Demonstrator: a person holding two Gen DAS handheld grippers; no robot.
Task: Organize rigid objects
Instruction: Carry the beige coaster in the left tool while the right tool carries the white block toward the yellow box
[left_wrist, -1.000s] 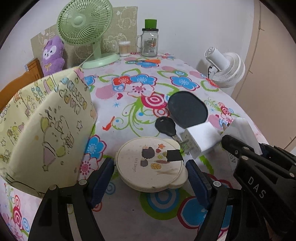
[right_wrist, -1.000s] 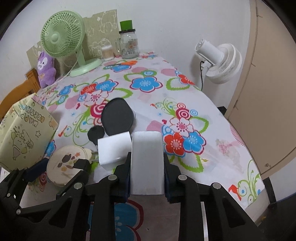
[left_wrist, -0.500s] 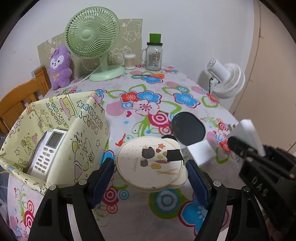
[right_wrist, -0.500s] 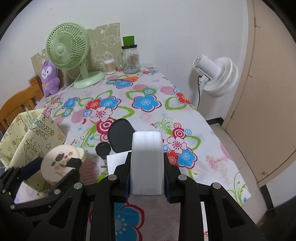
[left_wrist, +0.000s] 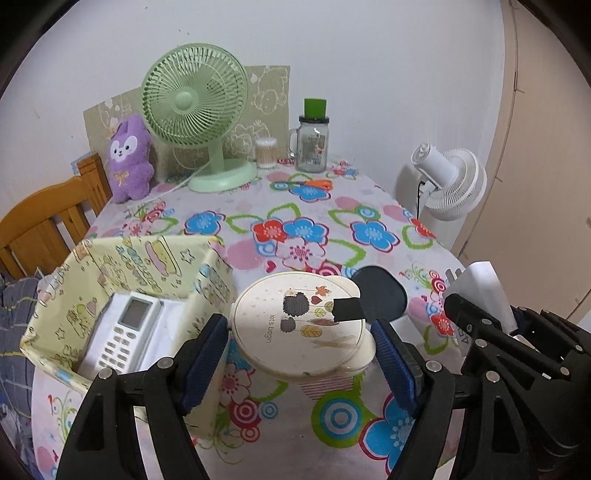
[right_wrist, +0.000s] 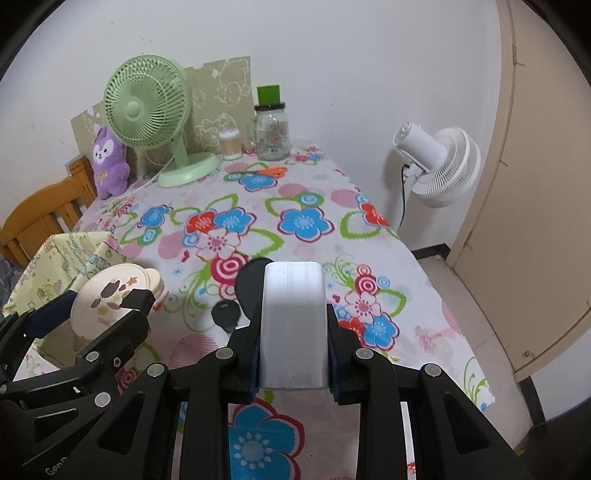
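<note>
My left gripper (left_wrist: 300, 350) is shut on a round cream compact mirror (left_wrist: 299, 325) with a hedgehog print, held above the table beside the yellow fabric storage box (left_wrist: 125, 280). The box holds a white remote control (left_wrist: 118, 336). My right gripper (right_wrist: 293, 347) is shut on a white charger block (right_wrist: 293, 321), also lifted; it shows in the left wrist view (left_wrist: 484, 291) at the right. The mirror also shows in the right wrist view (right_wrist: 107, 295) at the left. A black oval pad (left_wrist: 380, 295) and a black key (right_wrist: 227, 315) lie on the flowered tablecloth.
A green desk fan (left_wrist: 195, 107), a purple plush toy (left_wrist: 129, 158), a cotton swab jar (left_wrist: 266, 153) and a glass mug jar (left_wrist: 312, 144) stand along the far wall. A white floor fan (right_wrist: 436, 162) stands off the table's right edge. A wooden chair (left_wrist: 40, 225) is at the left.
Both grippers have risen with their objects. The mirror lifted off the table and now sits near the box's edge; the box's inside with the remote has come into view.
</note>
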